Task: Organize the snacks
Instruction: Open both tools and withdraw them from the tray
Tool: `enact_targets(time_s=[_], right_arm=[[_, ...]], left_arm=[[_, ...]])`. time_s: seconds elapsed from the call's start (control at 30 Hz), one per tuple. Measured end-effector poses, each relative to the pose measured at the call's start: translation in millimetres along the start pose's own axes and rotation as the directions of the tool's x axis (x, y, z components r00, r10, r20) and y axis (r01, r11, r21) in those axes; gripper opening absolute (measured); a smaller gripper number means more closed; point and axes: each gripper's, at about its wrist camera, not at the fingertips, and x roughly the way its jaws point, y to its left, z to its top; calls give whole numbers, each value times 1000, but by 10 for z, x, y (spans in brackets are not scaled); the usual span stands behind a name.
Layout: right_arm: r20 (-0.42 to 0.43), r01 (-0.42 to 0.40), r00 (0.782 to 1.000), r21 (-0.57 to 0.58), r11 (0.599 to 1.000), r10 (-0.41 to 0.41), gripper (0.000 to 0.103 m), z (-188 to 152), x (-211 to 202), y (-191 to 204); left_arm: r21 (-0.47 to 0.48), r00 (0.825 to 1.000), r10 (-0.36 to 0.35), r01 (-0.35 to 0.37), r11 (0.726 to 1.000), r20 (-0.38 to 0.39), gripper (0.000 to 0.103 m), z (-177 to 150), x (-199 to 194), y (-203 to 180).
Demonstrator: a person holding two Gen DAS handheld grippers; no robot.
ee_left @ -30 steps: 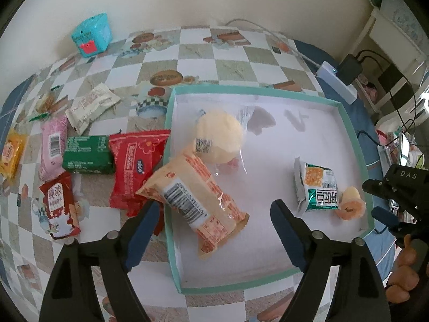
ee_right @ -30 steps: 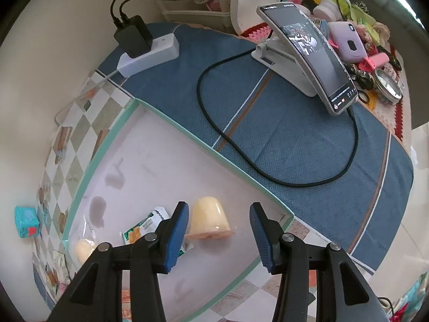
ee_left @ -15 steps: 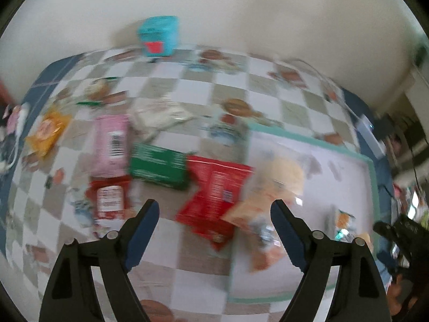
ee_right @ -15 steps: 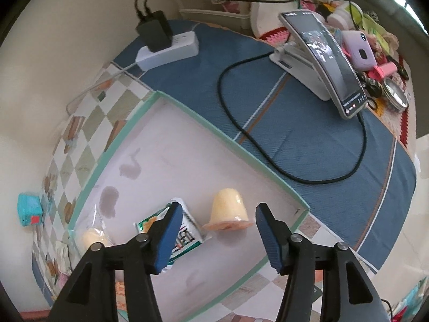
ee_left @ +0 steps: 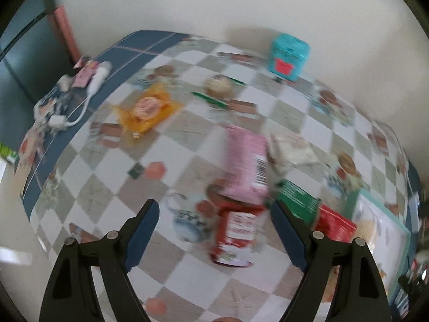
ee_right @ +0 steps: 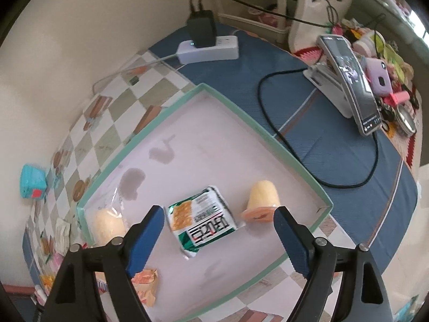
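a: how far along is the snack sorting?

b: partly done, i'd judge. the shallow white tray with the mint-green rim (ee_right: 242, 112) already holds a green-and-white foil snack packet (ee_right: 201, 221), a small pale-yellow jelly cup lying on its side (ee_right: 261, 200), a round pale bun in a clear wrapper (ee_right: 107, 224) and an orange-printed clear-wrapped pastry (ee_right: 146, 285) at its near edge.

a: and what's left?

b: several packets lie on the checked tablecloth (ee_left: 187, 139), outside the tray: a pink wrapped packet (ee_left: 245, 170), a small dark-red packet (ee_left: 237, 234), a green box-shaped pack (ee_left: 297, 204), a bright red pack (ee_left: 336, 226) touching the tray's side, a whitish crinkled wrapper (ee_left: 293, 149) and a yellow-orange pouch (ee_left: 147, 108) well apart from the rest.

a: the grippers?

b: the left gripper (ee_left: 214, 234) hangs spread and empty above the dark-red packet; that view is blurred. the right gripper (ee_right: 218, 237) has just been opening its jaws, now wide over the tray with the foil packet lying between them, not pinched.
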Motion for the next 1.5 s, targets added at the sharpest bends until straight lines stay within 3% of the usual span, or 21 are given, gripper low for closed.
enact_targets(time_s=[0.27,0.4,0.8,1.2,1.5], right_arm=[[31,-6,999,-118,993,10,86,-190,-108,349],[44,-43,998,-187,981,52,86,-335,-191,576],[4,-151,986,-381,912,165,86,-823,-244,1209],[-33,-178,983,-466,867,183,86,-1085,-171,1517],[-56,-218,974,-510,832,220,86,-1216,-128,1784]], left_arm=[[-130,1000,19,-17,991,13,86,123,-10,481],[-164,999,35,-32,986,15,86,157,-2,667],[-232,1000,30,-29,972,0,86,214,84,1083],[-305,1000,23,-27,952,-17,86,244,170,1425],[-309,1000,11,-19,951,-25,86,317,245,1560]])
